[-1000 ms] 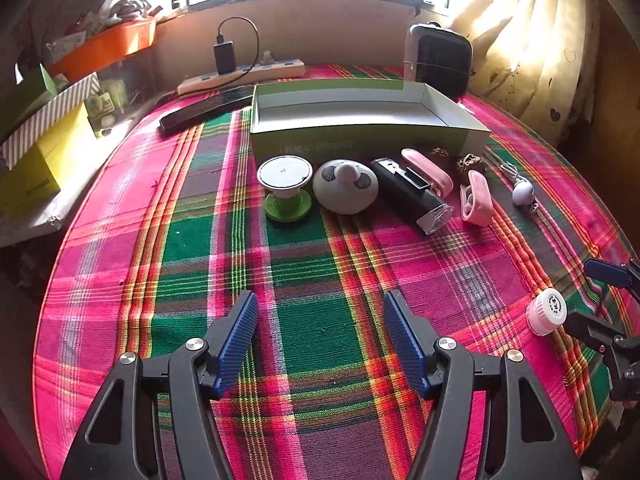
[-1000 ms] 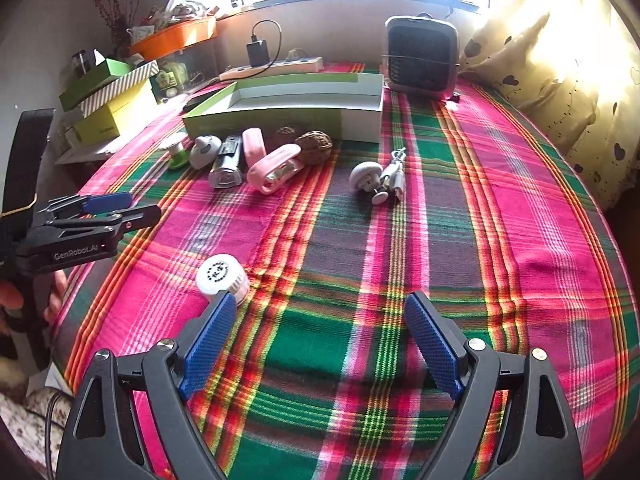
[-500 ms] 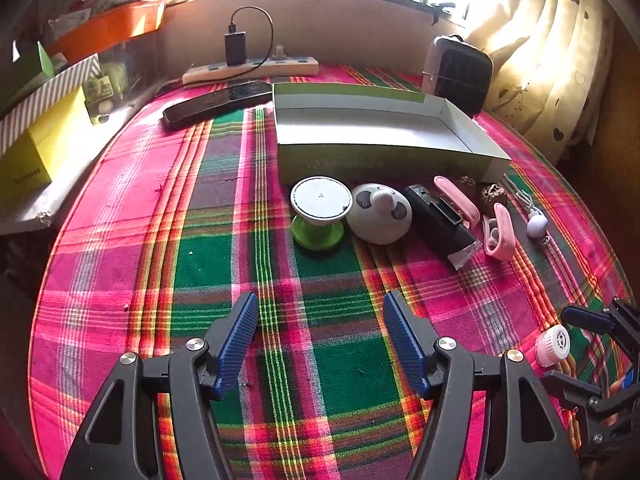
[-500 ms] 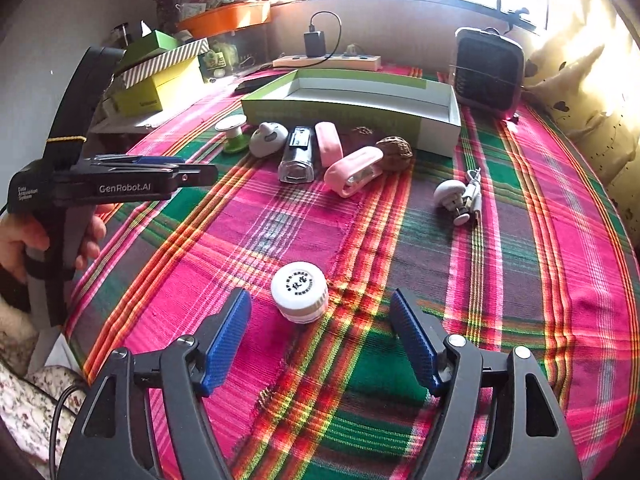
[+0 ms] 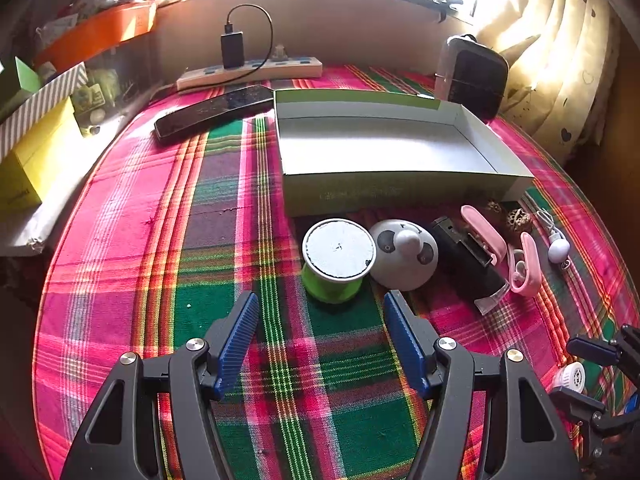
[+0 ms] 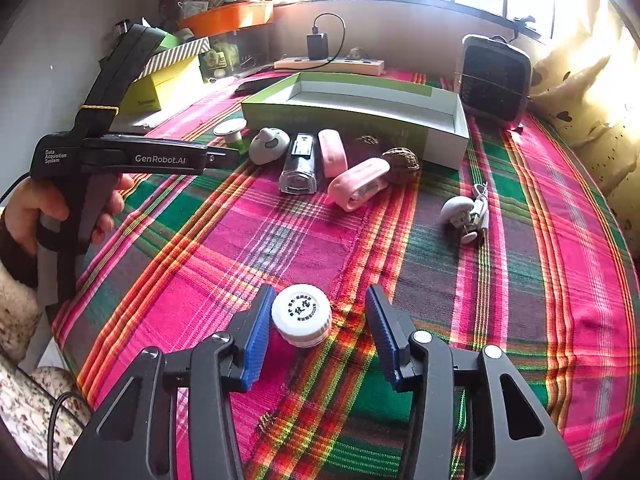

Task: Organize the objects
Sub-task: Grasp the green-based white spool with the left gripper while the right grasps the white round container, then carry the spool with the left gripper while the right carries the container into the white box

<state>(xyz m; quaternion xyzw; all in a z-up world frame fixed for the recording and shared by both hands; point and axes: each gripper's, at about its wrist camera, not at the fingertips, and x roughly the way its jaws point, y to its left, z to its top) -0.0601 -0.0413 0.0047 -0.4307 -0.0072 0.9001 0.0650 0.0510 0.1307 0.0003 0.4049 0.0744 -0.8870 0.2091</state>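
Note:
A small white bottle (image 6: 302, 314) with a printed cap stands on the plaid cloth between the fingers of my right gripper (image 6: 320, 292). The jaws are closing; the left pad is at the bottle's side, the right pad still stands apart. My left gripper (image 5: 321, 299) is open and empty, just short of a green spool with a white top (image 5: 338, 250). Beside the spool lie a white round toy (image 5: 404, 256), a black device (image 5: 464, 264), two pink clips (image 5: 528, 264), a walnut (image 5: 518, 216) and a white earphone (image 5: 558, 246). Behind them stands an empty green box (image 5: 400, 196).
A black heater (image 6: 494, 80) stands at the back right and a power strip (image 5: 248, 72) with a charger runs along the wall. A black remote (image 5: 212, 114) lies left of the box. Yellow and striped boxes (image 5: 28, 160) sit off the left edge. A hand (image 6: 44, 208) holds the left gripper.
The right gripper's jaws have narrowed from wide open around the white bottle, which now sits between them. The left gripper has moved forward toward the green spool.

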